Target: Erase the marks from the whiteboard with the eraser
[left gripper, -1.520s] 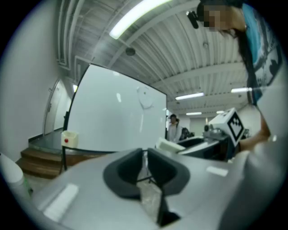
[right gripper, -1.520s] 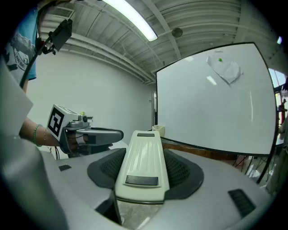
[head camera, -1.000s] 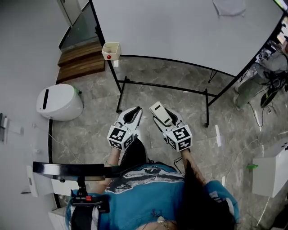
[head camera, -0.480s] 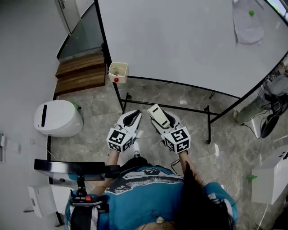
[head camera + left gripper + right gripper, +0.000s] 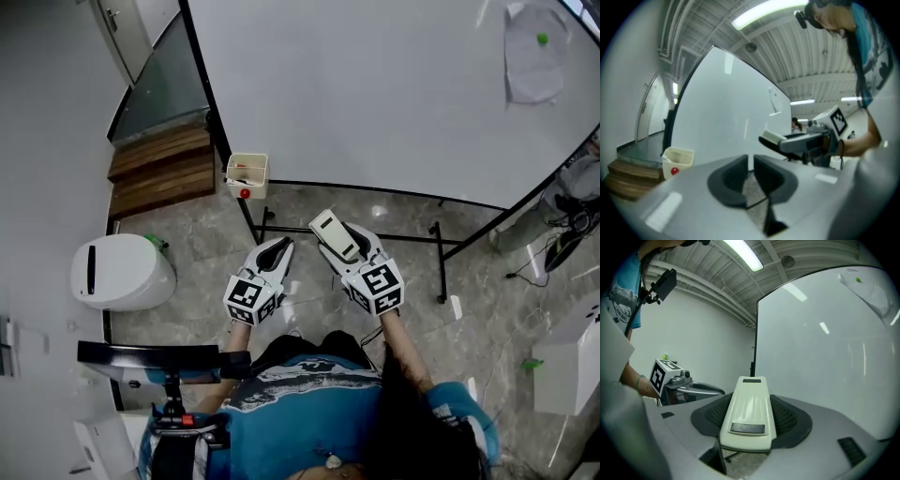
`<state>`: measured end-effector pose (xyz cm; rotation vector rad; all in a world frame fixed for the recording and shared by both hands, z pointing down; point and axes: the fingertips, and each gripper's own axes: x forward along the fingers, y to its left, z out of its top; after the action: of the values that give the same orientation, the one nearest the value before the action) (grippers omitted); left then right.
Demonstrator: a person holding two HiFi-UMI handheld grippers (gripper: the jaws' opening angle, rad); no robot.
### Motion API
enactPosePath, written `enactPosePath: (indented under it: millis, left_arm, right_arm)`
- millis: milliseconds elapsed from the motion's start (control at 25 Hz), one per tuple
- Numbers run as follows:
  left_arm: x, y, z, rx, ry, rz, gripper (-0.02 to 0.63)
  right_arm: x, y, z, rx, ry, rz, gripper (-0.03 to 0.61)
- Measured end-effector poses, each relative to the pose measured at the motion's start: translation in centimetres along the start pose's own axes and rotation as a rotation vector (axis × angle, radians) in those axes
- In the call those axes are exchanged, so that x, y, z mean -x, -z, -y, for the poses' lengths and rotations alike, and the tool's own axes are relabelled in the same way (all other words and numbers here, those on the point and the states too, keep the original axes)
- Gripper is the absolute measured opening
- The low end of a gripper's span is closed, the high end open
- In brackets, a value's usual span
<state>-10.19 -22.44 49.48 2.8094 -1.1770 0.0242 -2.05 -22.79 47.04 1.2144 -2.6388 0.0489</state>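
The whiteboard (image 5: 375, 94) stands ahead in a black frame, its face mostly blank. A pale grey sheet-like patch (image 5: 534, 52) with a green dot sits at its upper right, also seen in the right gripper view as a faint patch (image 5: 872, 291). My right gripper (image 5: 345, 242) is shut on a cream eraser (image 5: 335, 234), which lies flat between the jaws (image 5: 749, 413) and points at the board. My left gripper (image 5: 277, 247) hangs beside it, shut and holding nothing (image 5: 751, 161). Both are short of the board, over the floor.
A small cream box (image 5: 247, 174) with a red dot hangs on the board's left post. The stand's black crossbar (image 5: 394, 230) runs just beyond the grippers. A white bin (image 5: 122, 272) and wooden steps (image 5: 159, 169) lie left; a white box (image 5: 567, 361) is right.
The view has shifted so more of the whiteboard shows and it looks nearer. Both grippers keep their places side by side; the right one still holds the eraser.
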Motion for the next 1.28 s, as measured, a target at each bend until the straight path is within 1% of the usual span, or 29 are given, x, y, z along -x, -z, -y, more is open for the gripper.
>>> enactPosePath:
  millis: [200,360,560,640,760,880,1040,1120,1280]
  left_arm:
    - [-2.0,0.2,-1.4,0.015,-0.008,-0.011,0.025]
    - [-2.2,-0.4,-1.7,0.008,-0.018,0.003,0.025]
    - [-3.7,-2.1,-2.5,0.001,-0.037,0.024,0.025]
    - [-4.3,-2.6,-2.5,-0.002,-0.036,0.03,0.025]
    - [-5.5,-2.9,-2.8,-0.003,-0.04,0.037,0.025]
    - [-6.7,-2.9,-3.1,-0.005,-0.041,0.036,0.025]
    - [-8.3,-2.5,-3.5,-0.002,-0.043,0.022,0.025]
    - [-8.4,-2.4,-3.7,-0.001,-0.048,0.02,0.025]
    - [-8.4,-2.2,-4.7,0.006,-0.063,0.013,0.025]
  right_arm:
    - [-2.1,-2.9,4.5,0.156,0.052,0.018,0.264]
    - [-3.6,-7.3,6.4,0.338,0.08,0.071,0.262]
    - [-7.3,-13.4,9.7,0.583,0.153,0.139,0.263]
    - [-8.9,-15.5,10.6,0.654,0.178,0.167,0.263]
    - [-11.6,-17.8,11.8,0.736,0.191,0.191,0.264]
    - [-14.0,-18.7,12.5,0.845,0.193,0.187,0.263]
    - [-16.6,-17.7,13.6,0.992,0.195,0.148,0.262]
    - [-17.5,-16.9,13.9,1.029,0.2,0.125,0.262]
    - [-18.2,-16.5,14.7,1.055,0.208,0.107,0.262]
